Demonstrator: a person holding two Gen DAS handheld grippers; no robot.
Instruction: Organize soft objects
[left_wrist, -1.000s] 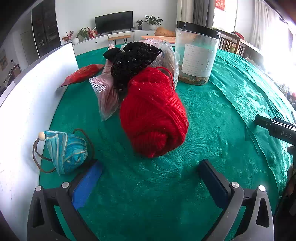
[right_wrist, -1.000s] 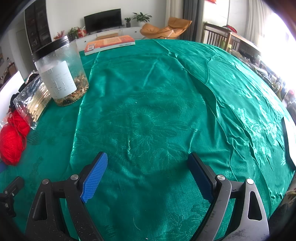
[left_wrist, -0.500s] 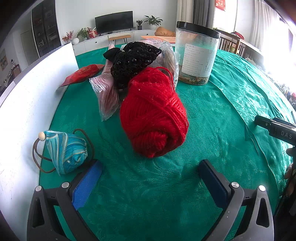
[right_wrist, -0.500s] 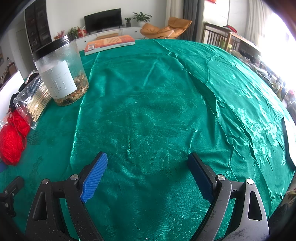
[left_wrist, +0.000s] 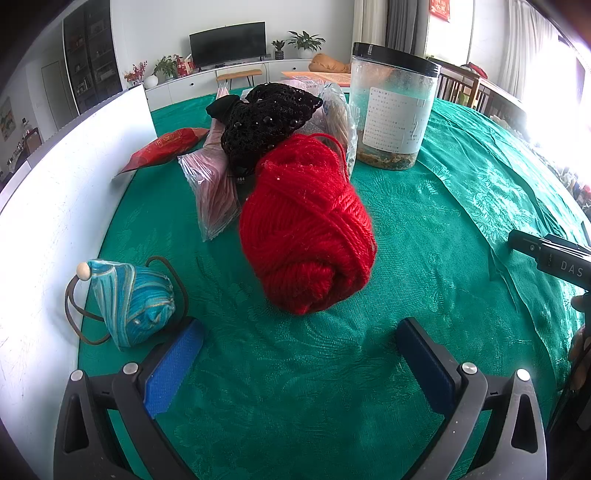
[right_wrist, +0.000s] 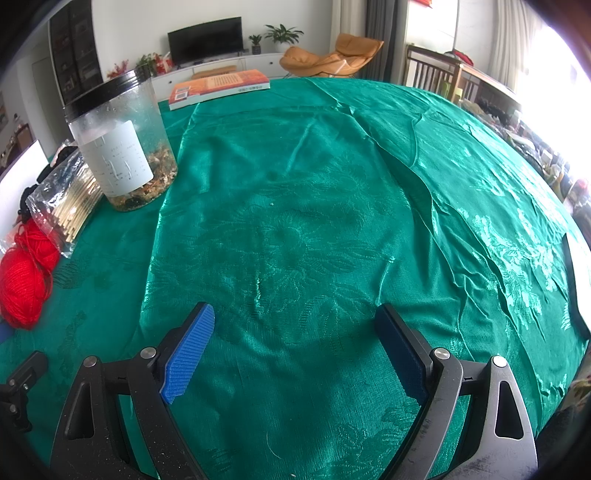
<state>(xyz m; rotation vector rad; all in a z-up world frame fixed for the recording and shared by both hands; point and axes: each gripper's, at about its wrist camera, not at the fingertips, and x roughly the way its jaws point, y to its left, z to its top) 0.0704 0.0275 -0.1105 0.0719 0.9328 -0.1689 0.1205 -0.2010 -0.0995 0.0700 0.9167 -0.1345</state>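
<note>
Red yarn ball (left_wrist: 306, 225) lies frame centre on the green cloth (left_wrist: 424, 229). Judged light, soft, compressible; grip across its middle. Left gripper (left_wrist: 299, 343) and right gripper (right_wrist: 295, 332): jaws apart, empty.

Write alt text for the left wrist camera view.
The open left gripper faces a red yarn ball on a green tablecloth. A teal pouch lies by its left finger; behind the yarn sit a black knit item and a clear jar.
</note>
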